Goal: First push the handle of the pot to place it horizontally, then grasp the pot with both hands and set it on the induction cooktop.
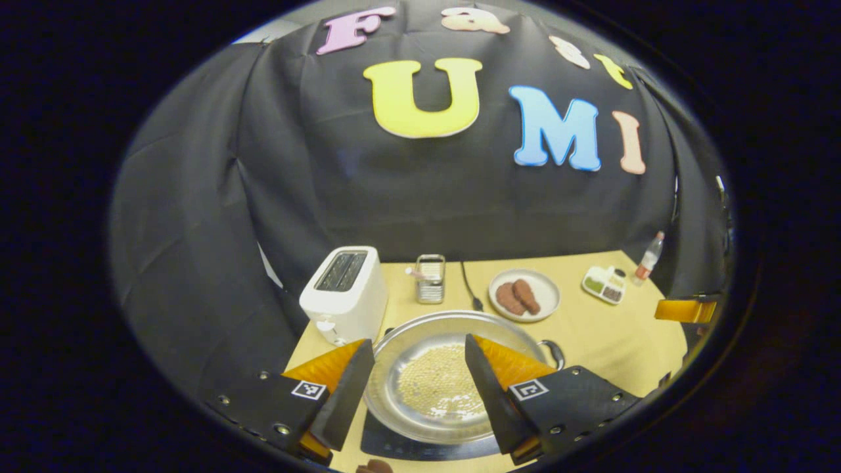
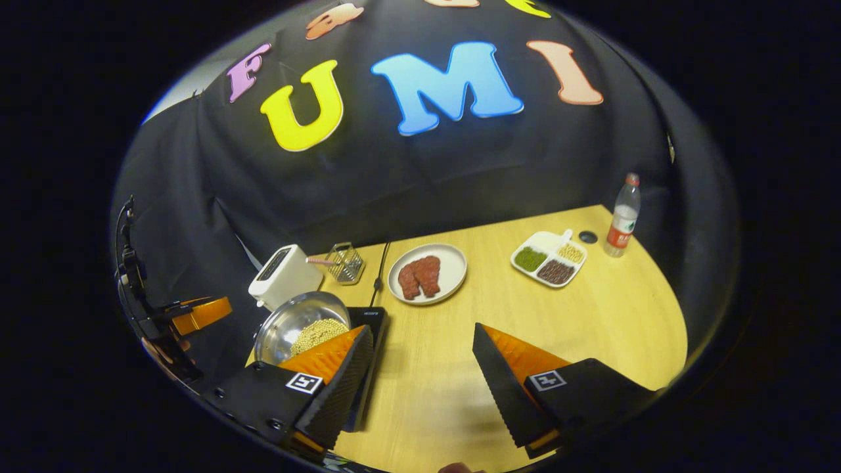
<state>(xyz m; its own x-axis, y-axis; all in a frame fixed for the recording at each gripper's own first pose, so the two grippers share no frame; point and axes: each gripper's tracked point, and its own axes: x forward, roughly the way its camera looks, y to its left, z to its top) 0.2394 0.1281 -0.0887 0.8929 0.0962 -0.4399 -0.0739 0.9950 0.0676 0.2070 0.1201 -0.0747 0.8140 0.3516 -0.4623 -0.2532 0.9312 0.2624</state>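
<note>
The wooden table (image 2: 525, 315) spans the lower half of both views, and nearly everything on it sits toward the back wall. Biggest item on it: the pot (image 1: 433, 374), a wide shiny pan w/ pale beans in the bottom, low centre of the left gripper view. It looks already set on the induction cooktop (image 1: 394, 443), the black slab showing under its near rim (so the task reads as done or nearly so, by my guess). One dark loop handle (image 1: 555, 351) sticks out on the pot's right side in that view; the opposite one is hidden behind a finger, so I can't say if the handle line is truly horizontal.

The left gripper (image 1: 417, 384) hangs straight above the pot, fingers spread wide w/ the pan between them but not touching; nothing held. The right gripper (image 2: 420, 381) is also spread and empty, over bare table; from it the pot (image 2: 302, 328) lies to the lower left of its frame, past its left finger. So the left one is far nearer the pot.

Smaller stuff, back of table: white toaster (image 1: 345, 292), plate of meat (image 1: 523, 295), divided snack tray (image 2: 548, 259), wire basket (image 1: 430, 279), bottle (image 2: 623, 217).
</note>
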